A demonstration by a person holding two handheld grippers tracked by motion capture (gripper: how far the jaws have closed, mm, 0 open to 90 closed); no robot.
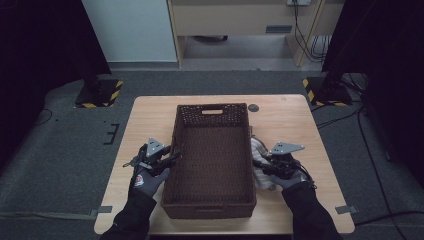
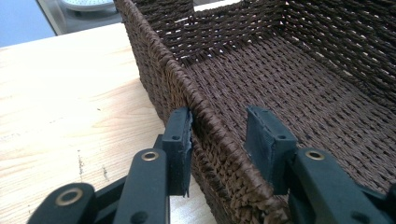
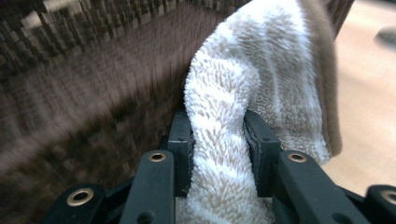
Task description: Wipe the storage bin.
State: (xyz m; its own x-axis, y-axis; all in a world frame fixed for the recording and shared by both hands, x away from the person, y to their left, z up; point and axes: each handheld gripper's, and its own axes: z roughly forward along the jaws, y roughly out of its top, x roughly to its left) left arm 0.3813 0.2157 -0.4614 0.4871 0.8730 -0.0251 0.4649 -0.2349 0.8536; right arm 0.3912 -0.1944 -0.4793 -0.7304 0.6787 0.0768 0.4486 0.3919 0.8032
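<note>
High view: a brown woven basket (image 1: 212,155) is seen on the wooden table (image 1: 295,120), its long axis running away from the person, between both grippers. Left gripper (image 1: 167,158) is set with jaws apart astride the basket's left wall; in the left gripper view the rim passes between them, one pad touching. Right gripper (image 3: 218,140) is clamped on a fluffy white towel (image 3: 261,79), just beside the basket's right wall, which blocks that side.
</note>
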